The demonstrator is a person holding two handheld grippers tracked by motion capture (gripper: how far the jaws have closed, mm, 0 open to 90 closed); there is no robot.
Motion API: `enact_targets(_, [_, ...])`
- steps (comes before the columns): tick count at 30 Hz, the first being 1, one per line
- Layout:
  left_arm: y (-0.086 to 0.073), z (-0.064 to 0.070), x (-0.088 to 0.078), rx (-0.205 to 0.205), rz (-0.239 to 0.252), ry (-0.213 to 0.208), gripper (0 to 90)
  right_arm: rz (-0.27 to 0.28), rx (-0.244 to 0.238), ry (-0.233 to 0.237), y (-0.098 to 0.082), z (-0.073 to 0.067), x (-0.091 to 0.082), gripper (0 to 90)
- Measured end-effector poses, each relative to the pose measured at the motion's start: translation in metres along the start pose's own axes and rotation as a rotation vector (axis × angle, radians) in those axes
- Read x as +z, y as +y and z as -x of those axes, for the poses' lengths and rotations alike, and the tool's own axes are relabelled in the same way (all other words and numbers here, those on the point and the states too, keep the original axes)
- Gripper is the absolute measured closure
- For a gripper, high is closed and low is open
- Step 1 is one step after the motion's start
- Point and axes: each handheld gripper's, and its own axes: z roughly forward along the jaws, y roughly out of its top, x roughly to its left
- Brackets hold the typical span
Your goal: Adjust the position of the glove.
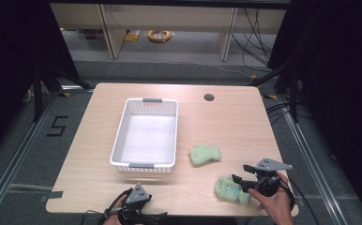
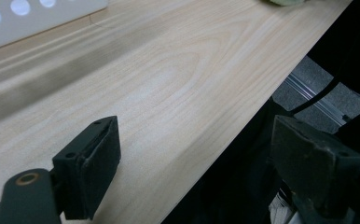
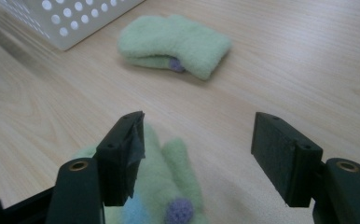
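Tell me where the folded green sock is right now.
In the high view the folded green sock lies on the table, just right of the white basket and up-left of the other sock at the open right gripper.

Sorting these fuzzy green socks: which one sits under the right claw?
The fuzzy pale-green sock at the table's near edge, under the open right claw; the other green sock lies apart, nearer the white basket.
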Motion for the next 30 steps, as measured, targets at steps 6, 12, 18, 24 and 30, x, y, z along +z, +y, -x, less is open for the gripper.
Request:
enact_targets(6, [0.0, -0.001, 0.0, 0.01, -0.001, 0.0, 16.1, -0.011, -0.002, 0.02, 0.004, -0.003, 0.001, 40.9])
enact_targets(12, [0.0, -0.001, -0.001, 0.006, -0.003, 0.002, 16.1, -0.012, 0.004, 0.025, 0.011, -0.005, 0.004, 41.4])
enact_targets(18, [0.0, 0.001, 0.001, -0.037, 0.022, 0.005, 16.1, -0.022, -0.023, 0.033, 0.023, -0.006, 0.009, 42.1])
enact_targets(24, [0.0, 0.0, 0.001, -0.035, 0.023, 0.006, 16.1, -0.021, -0.037, 0.043, 0.034, -0.007, 0.015, 43.0])
enact_targets(30, [0.001, -0.001, 0.0, -0.01, 0.015, 0.007, 16.1, -0.018, -0.049, 0.04, 0.049, -0.005, 0.024, 44.4])
